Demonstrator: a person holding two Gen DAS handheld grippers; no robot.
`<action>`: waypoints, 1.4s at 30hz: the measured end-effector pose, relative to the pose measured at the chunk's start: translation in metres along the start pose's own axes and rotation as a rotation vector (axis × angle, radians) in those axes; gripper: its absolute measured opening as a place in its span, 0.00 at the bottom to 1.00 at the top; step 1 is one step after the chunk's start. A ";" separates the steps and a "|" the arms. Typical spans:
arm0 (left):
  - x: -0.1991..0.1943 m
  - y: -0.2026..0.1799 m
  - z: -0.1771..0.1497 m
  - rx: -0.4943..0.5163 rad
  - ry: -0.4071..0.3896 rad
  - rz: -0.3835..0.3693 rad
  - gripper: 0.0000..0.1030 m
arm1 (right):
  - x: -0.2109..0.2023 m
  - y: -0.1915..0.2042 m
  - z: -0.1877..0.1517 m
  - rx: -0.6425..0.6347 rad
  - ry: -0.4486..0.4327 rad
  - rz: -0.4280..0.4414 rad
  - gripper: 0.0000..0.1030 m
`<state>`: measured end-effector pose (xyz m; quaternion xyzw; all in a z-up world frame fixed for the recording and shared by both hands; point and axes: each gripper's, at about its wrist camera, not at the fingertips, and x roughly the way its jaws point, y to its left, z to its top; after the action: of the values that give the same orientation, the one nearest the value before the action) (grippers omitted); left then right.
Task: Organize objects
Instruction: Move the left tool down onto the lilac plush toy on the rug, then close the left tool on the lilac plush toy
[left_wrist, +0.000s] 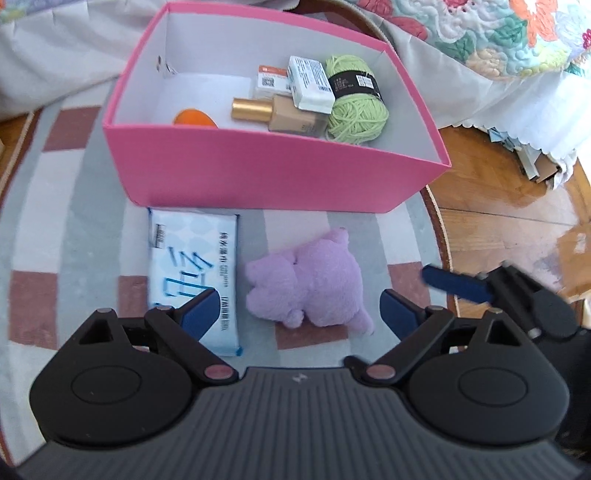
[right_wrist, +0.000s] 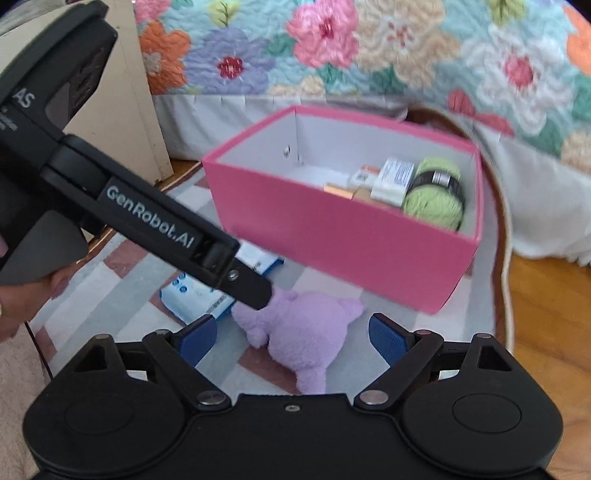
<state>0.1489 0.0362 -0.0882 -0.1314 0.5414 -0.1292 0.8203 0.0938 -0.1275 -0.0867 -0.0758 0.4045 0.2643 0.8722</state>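
Both claws, the left gripper (left_wrist: 295, 310) and right gripper (right_wrist: 291, 338), are hanging spread, gripping nothing, over the fluffy lilac plush toy (left_wrist: 310, 280) lying at 6 o'clock of the pink cardboard box (left_wrist: 273, 166). Green yarn ball (left_wrist: 356, 99) and small packs are sitting inside; the plush and blue-white wipes packet (left_wrist: 192, 273) are waiting outside.

Open rug (left_wrist: 402, 236) right of the purple plush (left_wrist: 310, 280); on its left the wipes pack (left_wrist: 192, 277) crowds in, pink box (left_wrist: 273, 170) walls off the far side. Box's left half (left_wrist: 199, 92) has room inside.
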 end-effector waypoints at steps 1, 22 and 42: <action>0.005 0.001 -0.001 -0.009 -0.007 -0.007 0.90 | 0.006 0.001 -0.004 -0.010 0.005 -0.011 0.89; 0.047 0.019 -0.009 -0.079 -0.025 0.020 0.50 | 0.055 -0.022 -0.022 0.074 0.072 0.038 0.56; 0.004 0.012 -0.033 -0.096 -0.044 -0.130 0.44 | 0.019 -0.001 -0.025 -0.008 0.039 0.008 0.52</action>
<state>0.1210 0.0434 -0.1087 -0.2081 0.5194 -0.1531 0.8145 0.0879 -0.1296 -0.1177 -0.0826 0.4207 0.2679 0.8628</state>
